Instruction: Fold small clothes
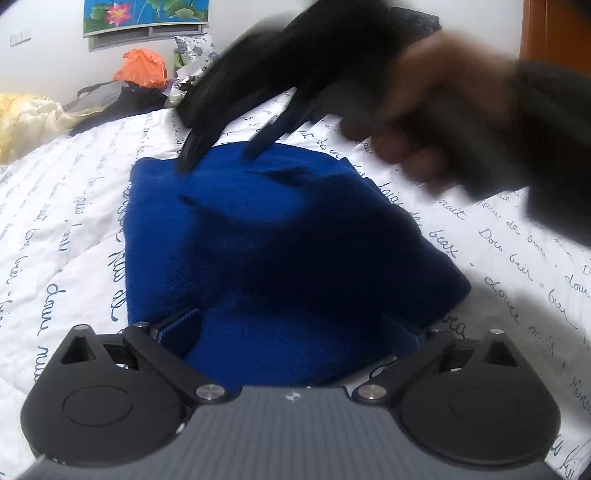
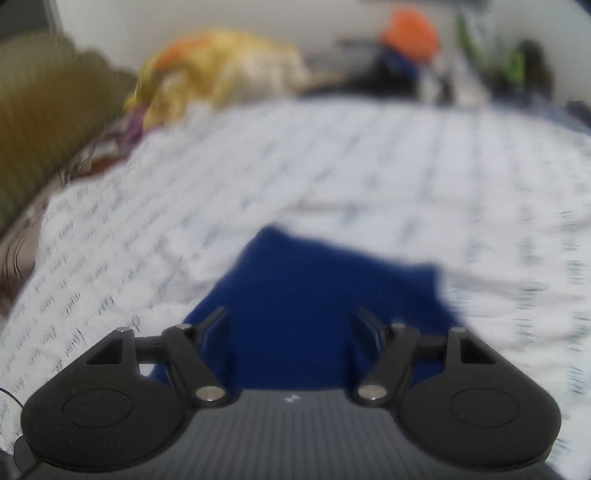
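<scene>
One plush blue fleece garment (image 1: 288, 251) — folded rectangular — on script-printed quilt (image 1: 74, 229).

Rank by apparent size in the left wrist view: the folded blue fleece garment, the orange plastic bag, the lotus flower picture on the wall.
1. Folded blue fleece garment, by far the largest.
2. Lotus flower picture, partly cut off by the frame.
3. Orange plastic bag.
The last two look similar and sit far back, so their order is unsure.

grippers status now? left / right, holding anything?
Left gripper: open, jaws spread wide over the blue cloth, gripping nothing.
Right gripper: open, above the blue cloth, holding nothing; its view is blurred.
</scene>
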Motion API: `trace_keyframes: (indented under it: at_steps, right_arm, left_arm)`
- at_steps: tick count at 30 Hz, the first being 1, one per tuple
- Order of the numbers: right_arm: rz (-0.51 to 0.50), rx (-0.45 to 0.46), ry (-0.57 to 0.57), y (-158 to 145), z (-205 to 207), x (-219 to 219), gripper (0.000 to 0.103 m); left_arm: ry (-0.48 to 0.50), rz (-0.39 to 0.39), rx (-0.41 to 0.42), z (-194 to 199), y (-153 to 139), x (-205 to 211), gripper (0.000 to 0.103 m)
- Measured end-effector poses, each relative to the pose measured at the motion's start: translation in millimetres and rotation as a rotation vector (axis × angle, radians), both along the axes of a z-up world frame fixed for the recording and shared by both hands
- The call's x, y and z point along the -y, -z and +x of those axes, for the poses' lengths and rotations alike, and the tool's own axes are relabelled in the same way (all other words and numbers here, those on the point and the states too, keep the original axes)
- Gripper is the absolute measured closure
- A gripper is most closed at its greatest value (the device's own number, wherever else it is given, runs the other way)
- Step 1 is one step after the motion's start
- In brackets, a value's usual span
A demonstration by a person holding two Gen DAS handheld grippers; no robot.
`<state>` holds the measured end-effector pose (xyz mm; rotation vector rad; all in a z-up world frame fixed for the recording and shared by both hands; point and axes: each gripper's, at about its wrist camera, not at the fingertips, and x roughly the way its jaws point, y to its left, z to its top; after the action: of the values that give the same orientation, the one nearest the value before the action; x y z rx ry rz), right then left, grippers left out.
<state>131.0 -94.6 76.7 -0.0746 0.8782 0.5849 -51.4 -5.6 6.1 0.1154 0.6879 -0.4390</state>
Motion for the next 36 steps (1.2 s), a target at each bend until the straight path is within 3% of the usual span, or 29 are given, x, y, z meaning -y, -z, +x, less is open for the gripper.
trace_keyframes:
  at_steps: [1,2,3,5,7,9,13,15,17,19,20,21,24,30,33,36]
  right_arm:
    - [-0.062,-0.043,0.008,19.5,13.9,-9.9,0.030]
    - [-0.048,0.043,-0.004,30.5,16.4,-12.9,0.020]
    - [-0.067,0.073,-0.002,39.3,23.2,-19.2,0.017]
    - [-0.105,0.049,0.013,43.9,35.1,-31.5,0.016]
    - [-0.128,0.049,0.016,43.6,35.0,-34.5,0.016]
    - [-0.115,0.088,0.071,35.0,14.6,-20.1,0.015]
    - [0.063,0.184,0.168,29.2,-63.3,45.2,0.011]
    - [0.063,0.193,0.258,43.7,-101.5,73.7,0.010]
    - [0.042,0.139,0.342,62.3,-129.5,95.3,0.010]
    - [0.017,0.098,0.377,80.8,-150.2,105.9,0.009]
    - [0.009,0.152,0.374,82.3,-165.4,107.1,0.006]
    - [-0.014,0.161,0.376,85.3,-171.9,106.8,0.000]
    - [-0.121,0.191,0.374,93.2,-180.2,86.1,0.000]
    - [-0.119,0.190,0.394,95.3,-162.3,42.9,0.000]
    - [-0.103,0.206,0.398,85.6,-188.6,66.6,0.000]
    - [-0.102,0.209,0.390,81.7,-208.1,79.9,0.000]
  left_arm:
    - [0.002,-0.006,-0.001,1.5,0.4,-1.4,0.003]
    - [0.006,-0.007,0.005,2.3,1.2,-2.2,0.003]
    - [0.010,-0.002,0.015,3.1,2.1,-2.4,0.003]
    - [0.008,-0.004,0.016,1.7,2.0,-3.0,0.003]
    - [-0.014,-0.007,0.021,-3.8,-3.0,-5.7,0.013]
    - [-0.033,-0.028,0.031,-14.6,-8.8,-12.6,0.013]
    - [-0.143,-0.041,0.049,-34.6,-7.5,-29.0,0.003]
    - [-0.196,-0.007,0.031,-40.0,-1.4,-31.3,0.003]
    - [-0.213,0.004,-0.011,-38.7,5.3,-35.3,0.003]
    - [-0.202,0.029,0.003,-41.5,6.2,-31.0,0.001]
    - [-0.198,0.040,0.004,-41.3,5.4,-28.5,0.001]
    - [-0.197,0.041,0.005,-42.3,5.4,-27.3,0.000]
    - [-0.209,0.045,-0.001,-37.3,6.7,-25.5,0.000]
    - [-0.287,0.045,-0.013,-40.7,7.5,-22.5,0.000]
    - [-0.302,0.047,0.000,-41.5,7.5,-22.3,0.000]
    - [-0.310,0.061,-0.039,-41.0,3.0,-23.3,0.000]
